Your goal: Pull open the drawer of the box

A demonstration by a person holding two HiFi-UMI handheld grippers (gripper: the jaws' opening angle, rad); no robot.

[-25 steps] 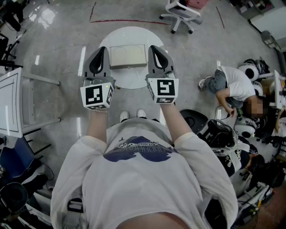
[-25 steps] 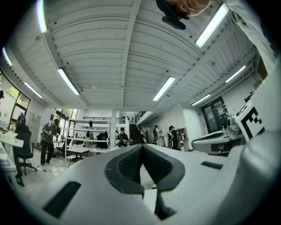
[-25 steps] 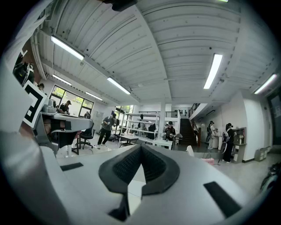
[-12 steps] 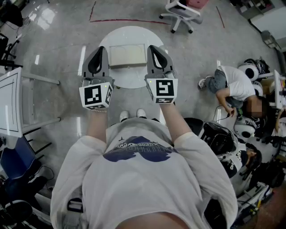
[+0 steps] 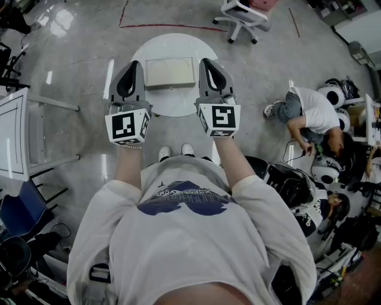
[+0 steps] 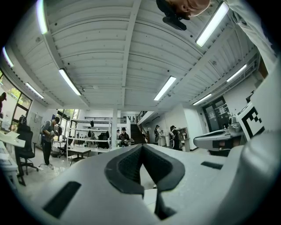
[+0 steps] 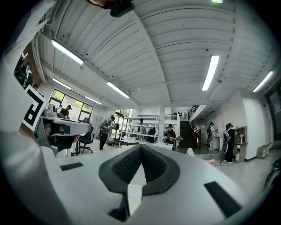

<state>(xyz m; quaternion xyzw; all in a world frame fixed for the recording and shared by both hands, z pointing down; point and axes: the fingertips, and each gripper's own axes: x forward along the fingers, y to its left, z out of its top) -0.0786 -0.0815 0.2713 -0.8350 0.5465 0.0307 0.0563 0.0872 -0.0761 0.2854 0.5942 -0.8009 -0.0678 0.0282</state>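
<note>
1. Glossy grey floor [image 5: 77, 53] carries a round white table [image 5: 172, 106].
2. Flat rectangular cream box [image 5: 170, 72] lies at the tabletop's centre.
3. Left gripper [image 5: 135, 65] and right gripper [image 5: 206, 62]: ribbed dark pads pressed together, nothing held, flanking the box.

Glossy grey floor [image 5: 77, 47] is spreading out beneath my left tongs [image 5: 132, 64] and right tongs [image 5: 207, 61]. A thin red line [image 5: 166, 26] is running across it beyond the tips, and a white swivel chair [image 5: 241, 18] is standing ahead of the right tongs. A white framed desk [image 5: 15, 137] is sitting well left of the left tongs. Overhead, a white ribbed ceiling [image 6: 109, 44] is carrying long tube lights [image 6: 70, 81]. Tall windows [image 7: 72, 104] are glowing far ahead to the left, and a dark staircase [image 7: 194, 127] is rising far ahead to the right.
</note>
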